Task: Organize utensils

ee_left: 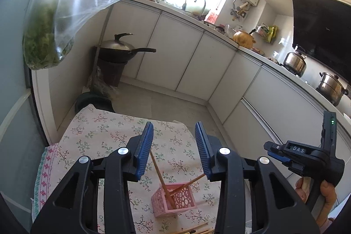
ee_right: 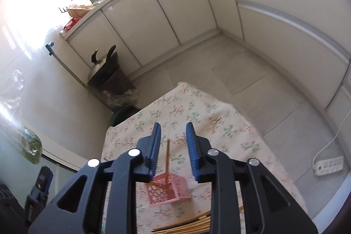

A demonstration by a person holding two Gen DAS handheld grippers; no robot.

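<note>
A pink perforated basket (ee_left: 174, 199) stands on the floral tablecloth (ee_left: 98, 135) and holds two wooden chopsticks (ee_left: 158, 170) that lean out of it. It also shows in the right wrist view (ee_right: 167, 189) with one chopstick (ee_right: 167, 156) upright. More loose chopsticks (ee_right: 188, 225) lie on the cloth near the front edge. My left gripper (ee_left: 173, 131) is open and empty, above and behind the basket. My right gripper (ee_right: 173, 132) is open and empty, also above the basket. The right gripper shows at the right of the left wrist view (ee_left: 307, 155).
A wok with a lid (ee_left: 122, 49) sits on a dark bin by the cabinets. A bag of greens (ee_left: 43, 36) hangs at the left. Pots (ee_left: 295, 60) stand on the counter. A power strip (ee_right: 329, 165) lies on the floor at the right.
</note>
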